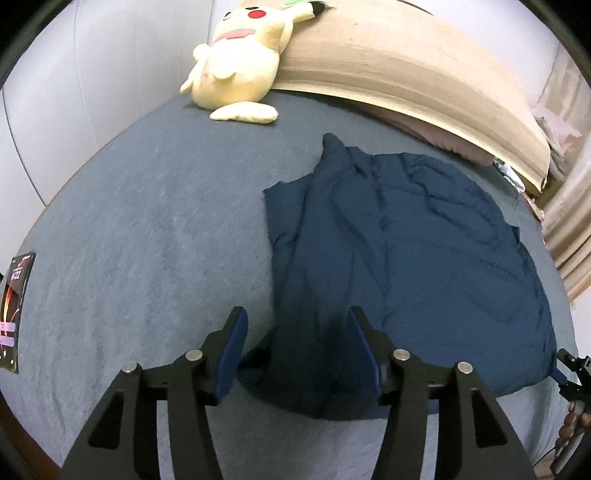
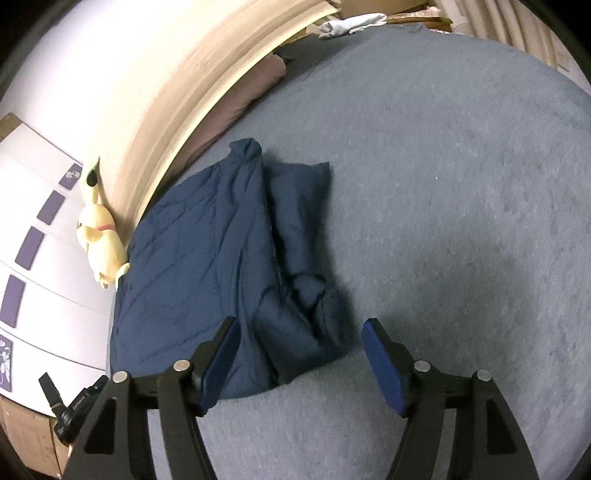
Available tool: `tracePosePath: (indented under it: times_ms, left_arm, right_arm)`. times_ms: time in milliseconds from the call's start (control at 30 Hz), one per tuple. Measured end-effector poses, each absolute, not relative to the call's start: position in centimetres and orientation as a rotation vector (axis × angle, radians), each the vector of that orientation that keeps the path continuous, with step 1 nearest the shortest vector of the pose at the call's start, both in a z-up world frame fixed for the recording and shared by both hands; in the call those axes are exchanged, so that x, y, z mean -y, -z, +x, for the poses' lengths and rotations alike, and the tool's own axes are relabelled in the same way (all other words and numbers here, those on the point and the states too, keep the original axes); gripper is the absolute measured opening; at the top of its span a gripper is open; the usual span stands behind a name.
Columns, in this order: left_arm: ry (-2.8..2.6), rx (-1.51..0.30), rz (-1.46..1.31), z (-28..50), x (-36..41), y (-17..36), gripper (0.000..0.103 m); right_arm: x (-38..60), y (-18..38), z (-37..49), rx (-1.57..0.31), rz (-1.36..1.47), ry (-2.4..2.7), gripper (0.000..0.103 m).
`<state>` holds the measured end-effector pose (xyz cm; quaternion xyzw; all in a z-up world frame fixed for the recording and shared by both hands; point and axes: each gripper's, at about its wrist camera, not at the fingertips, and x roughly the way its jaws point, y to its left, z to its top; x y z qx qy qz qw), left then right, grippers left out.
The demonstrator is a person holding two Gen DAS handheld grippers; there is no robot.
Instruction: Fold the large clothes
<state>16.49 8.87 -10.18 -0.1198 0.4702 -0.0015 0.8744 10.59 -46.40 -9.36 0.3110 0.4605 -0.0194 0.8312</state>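
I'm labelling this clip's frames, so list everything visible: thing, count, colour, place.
jacket: one, navy, partly folded on the bed, nearer the headboard side.
bed sheet: one, grey-blue, covering the bed.
plush toy: one, pale yellow with a red cheek, leaning on the headboard.
headboard: one, beige, along the bed's far edge.
pillow: one, dusky pink-brown, tucked against the headboard.
phone: one, dark with a lit screen, at the sheet's edge.
white cloth: one, far corner.
left gripper: black, blue pads, open above the jacket's near edge.
right gripper: same, open, empty.
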Motion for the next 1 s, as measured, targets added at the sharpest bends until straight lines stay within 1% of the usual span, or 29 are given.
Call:
tracePosePath:
  times_ms: [133,267,300,333,367,400,433,500,700,767,833,867,900,933,1000]
  left_arm:
    - [-0.005,-0.995,-0.22,17.7,-7.8,11.1,0.057]
    - [-0.014,-1.039,-0.211,18.0,-7.4,12.7,0.057]
    - [-0.011,-1.046,-0.211,18.0,-7.4,13.0,0.057]
    - [-0.014,-1.045,-0.198,17.9,-7.3,13.2,0.057]
    - [-0.02,-1.044,-0.185,17.9,-7.2,13.3,0.056]
    - [-0.019,-1.045,-0.177,17.9,-7.1,13.4,0.054]
    - [-0.015,-1.047,-0.178,17.9,-7.0,13.6,0.05]
    - [-0.02,-1.049,-0.163,17.7,-6.7,13.7,0.049]
    - [-0.03,-1.044,-0.138,17.2,-6.5,13.6,0.049]
    - [-0.032,-1.043,-0.137,17.1,-6.5,13.6,0.049]
    - [-0.034,-1.042,-0.135,17.1,-6.4,13.6,0.049]
    - [-0.034,-1.042,-0.135,17.1,-6.4,13.6,0.049]
    - [-0.034,-1.043,-0.136,17.1,-6.4,13.6,0.049]
    - [-0.033,-1.044,-0.136,17.1,-6.4,13.5,0.049]
    - [-0.025,-1.043,-0.15,17.1,-6.7,13.1,0.049]
  right_arm:
    - [45.4,8.9,12.1,-0.988,0.63,0.026,0.072]
    - [43.5,9.9,13.8,-1.036,0.533,0.045,0.074]
    - [43.3,10.0,13.7,-1.046,0.505,0.047,0.068]
    - [43.0,10.1,13.7,-1.055,0.469,0.055,0.057]
    - [42.8,10.3,13.7,-1.066,0.445,0.058,0.055]
    - [42.8,10.3,13.7,-1.07,0.443,0.057,0.049]
    - [42.9,10.3,13.7,-1.072,0.442,0.059,0.043]
    - [43.1,10.3,13.8,-1.078,0.442,0.058,0.041]
    - [43.1,10.3,13.4,-1.079,0.441,0.073,0.041]
    - [43.0,10.4,13.8,-1.084,0.451,0.076,0.045]
    - [43.2,10.4,13.9,-1.085,0.454,0.081,0.056]
    - [43.4,10.4,13.8,-1.09,0.458,0.085,0.059]
    - [43.6,10.4,13.7,-1.093,0.462,0.086,0.066]
    - [43.8,10.4,13.6,-1.092,0.47,0.085,0.069]
    - [44.3,9.9,13.1,-1.079,0.494,0.072,0.07]
